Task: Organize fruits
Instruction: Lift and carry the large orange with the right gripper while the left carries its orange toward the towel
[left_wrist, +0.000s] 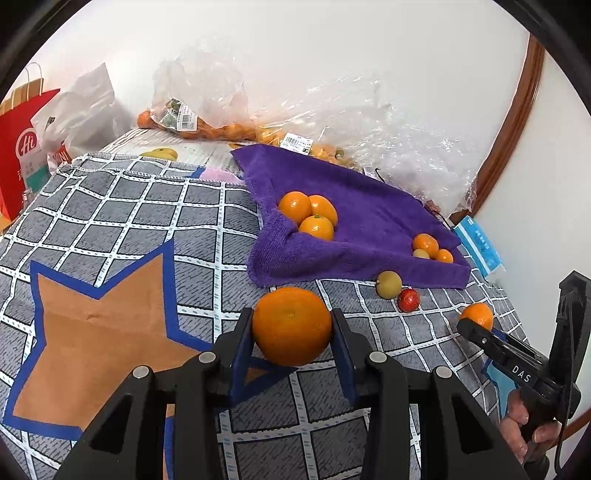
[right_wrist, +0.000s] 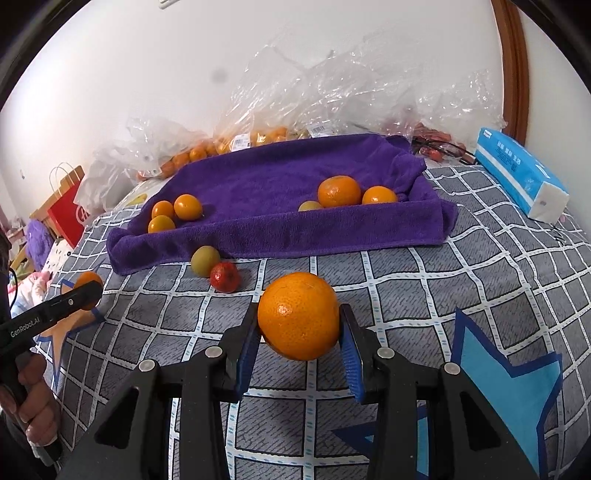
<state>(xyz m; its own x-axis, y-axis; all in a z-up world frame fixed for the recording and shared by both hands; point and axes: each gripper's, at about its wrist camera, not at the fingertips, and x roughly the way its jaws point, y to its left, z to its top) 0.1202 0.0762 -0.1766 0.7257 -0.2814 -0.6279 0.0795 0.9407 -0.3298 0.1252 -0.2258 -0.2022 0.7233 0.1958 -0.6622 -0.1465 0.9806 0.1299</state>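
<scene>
My left gripper (left_wrist: 292, 328) is shut on a large orange (left_wrist: 291, 325), held just above the checked blanket. My right gripper (right_wrist: 299, 325) is shut on another orange (right_wrist: 298, 315); that orange also shows in the left wrist view (left_wrist: 477, 315). A purple towel (left_wrist: 351, 229) lies ahead, its edges raised like a tray (right_wrist: 280, 218). Three oranges (left_wrist: 308, 214) sit at its left corner and three small fruits (left_wrist: 428, 249) at its right corner. A yellow-green fruit (right_wrist: 205, 260) and a red fruit (right_wrist: 225, 277) lie on the blanket just in front of the towel.
Clear plastic bags of oranges (left_wrist: 207, 125) lie behind the towel against the white wall. A blue tissue pack (right_wrist: 517, 173) lies right of the towel. A red paper bag (left_wrist: 22, 147) stands at the far left. The checked blanket (left_wrist: 129, 221) covers the surface.
</scene>
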